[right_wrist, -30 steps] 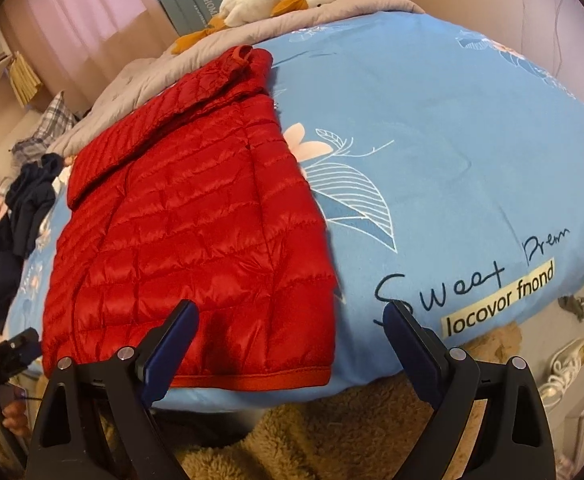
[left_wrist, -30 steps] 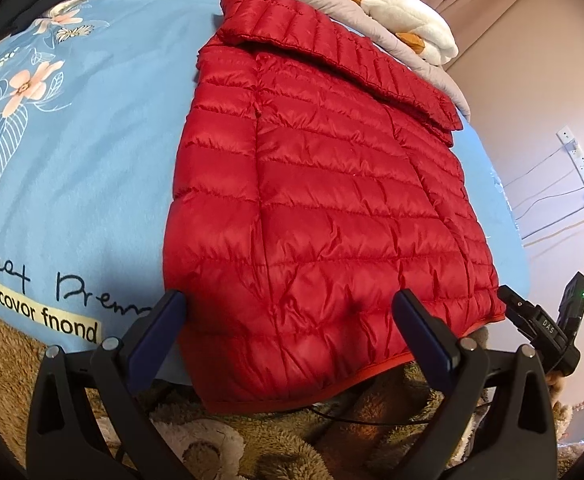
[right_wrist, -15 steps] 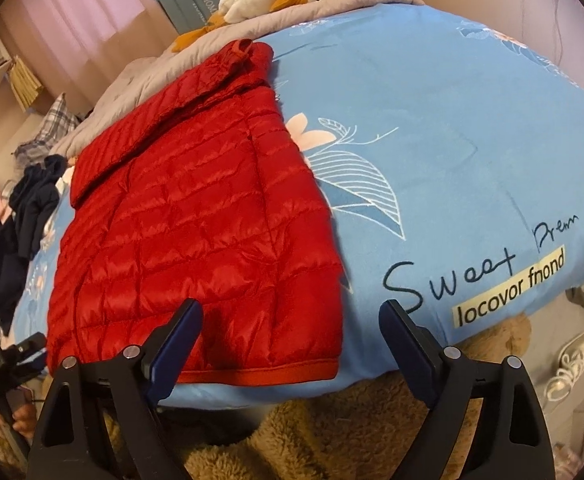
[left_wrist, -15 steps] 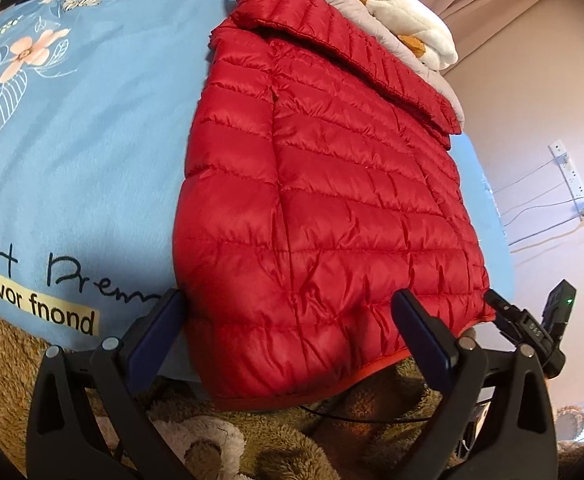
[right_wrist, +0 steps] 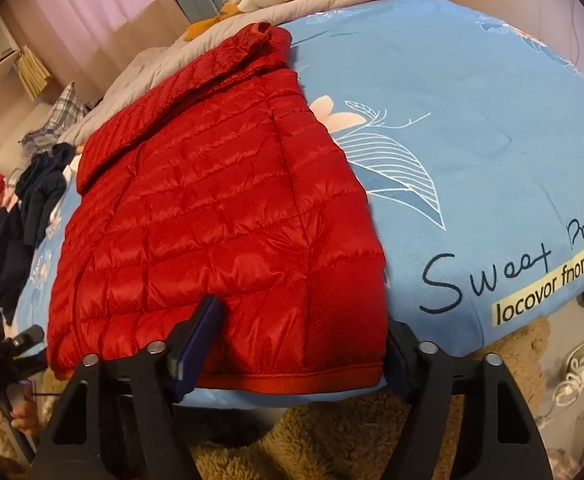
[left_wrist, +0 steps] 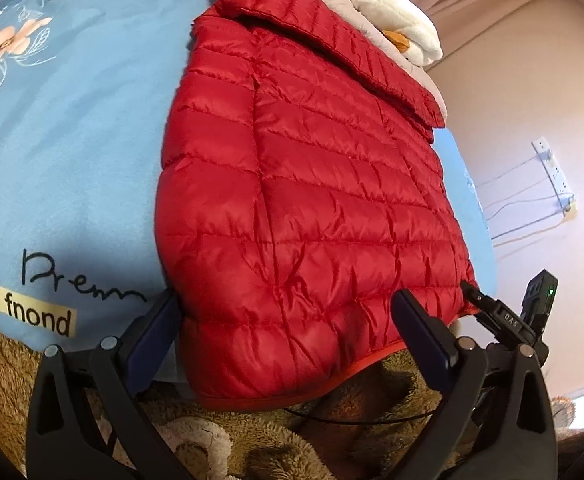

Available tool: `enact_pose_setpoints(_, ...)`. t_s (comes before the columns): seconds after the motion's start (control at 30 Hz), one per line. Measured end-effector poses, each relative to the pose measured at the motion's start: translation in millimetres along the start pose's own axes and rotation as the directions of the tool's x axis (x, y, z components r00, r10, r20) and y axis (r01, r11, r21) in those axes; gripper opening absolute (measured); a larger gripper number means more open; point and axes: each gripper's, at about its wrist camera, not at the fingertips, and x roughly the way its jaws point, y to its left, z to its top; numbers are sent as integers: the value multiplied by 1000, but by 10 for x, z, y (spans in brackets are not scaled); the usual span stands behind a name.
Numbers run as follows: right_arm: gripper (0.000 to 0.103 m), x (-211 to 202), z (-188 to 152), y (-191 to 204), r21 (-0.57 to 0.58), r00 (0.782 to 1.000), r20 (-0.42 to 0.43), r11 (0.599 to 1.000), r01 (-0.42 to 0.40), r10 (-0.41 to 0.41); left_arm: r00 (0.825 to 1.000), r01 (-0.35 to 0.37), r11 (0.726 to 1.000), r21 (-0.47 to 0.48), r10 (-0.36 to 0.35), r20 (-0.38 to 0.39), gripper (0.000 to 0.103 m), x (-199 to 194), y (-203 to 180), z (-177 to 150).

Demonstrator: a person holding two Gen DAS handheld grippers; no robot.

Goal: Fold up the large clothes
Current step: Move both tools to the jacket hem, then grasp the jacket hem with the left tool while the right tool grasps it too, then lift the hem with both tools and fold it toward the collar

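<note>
A red quilted puffer jacket [left_wrist: 312, 200] lies flat, sleeves tucked under, on the blue floral bedspread [left_wrist: 71, 140], its hem at six o'clock over the bed's edge, collar toward twelve. The left hand-held gripper [left_wrist: 287, 328] stands wide astride the hem's corner. The right hand-held gripper [right_wrist: 300, 344], closer to the hem than a second ago, has just been narrowing, its jaws bracketing the opposite corner, not yet pinching.

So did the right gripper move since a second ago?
Yes. The right gripper shifted left toward the puffy red quilted jacket, away from the black lettering on the blue bedspread; its jaws have just been closing around the hem corner.
</note>
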Motion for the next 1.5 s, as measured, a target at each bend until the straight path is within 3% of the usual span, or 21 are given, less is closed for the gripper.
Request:
enact_pose_setpoints(0.13, 61, 3, -3, 9, -10, 1000, 7, 1000, 0, 0, 1000, 26, 1000, -16, -26, -12, 100, 18, -2, 12)
enact_pose_setpoints(0.2, 53, -1, -6, 10, -14, 1000, 10, 1000, -9, 9, 998, 55, 998, -26, -56, -17, 93, 31, -4, 23)
enact_pose_setpoints(0.27, 48, 11, -4, 17, -15, 1000, 10, 1000, -21, 21, 998, 54, 998, -37, -55, -14, 77, 43, -16, 22)
enact_pose_setpoints(0.33, 41, 30, 7, 45, -18, 1000, 13, 1000, -26, 26, 1000, 12, 1000, -19, -12, -10, 47, 41, -41, 21)
enact_pose_setpoints(0.4, 34, 27, 14, 62, -22, 999, 19, 999, -32, 33, 998, 49, 998, -43, -50, -32, 27, 58, -23, 20)
enact_pose_setpoints(0.5, 24, 5, 25, 84, -38, 999, 29, 999, -33, 35, 999, 29, 999, -20, -29, -16, 19, 25, -112, 8)
enact_pose_setpoints(0.7, 13, -176, 66, 183, -81, 997, 72, 996, -36, 42, 998, 21, 998, 56, -24, 61, 14, -244, -355, 53)
enact_pose_setpoints(0.9, 11, -524, 187, 310, -136, 982, 165, 988, -74, 96, 986, 57, 994, 95, -71, 151, 14, -622, -572, 150)
enact_pose_setpoints(1.07, 10, -868, 332, 392, -187, 953, 247, 974, -128, 173, 965, 69, 986, 155, -105, 239, 14, -963, -810, 209)
enact_pose_setpoints(1.5, 10, -1439, 422, 648, -299, 881, 404, 946, -128, 247, 919, 82, 961, 263, -175, 354, 14, -1645, -1070, 255)
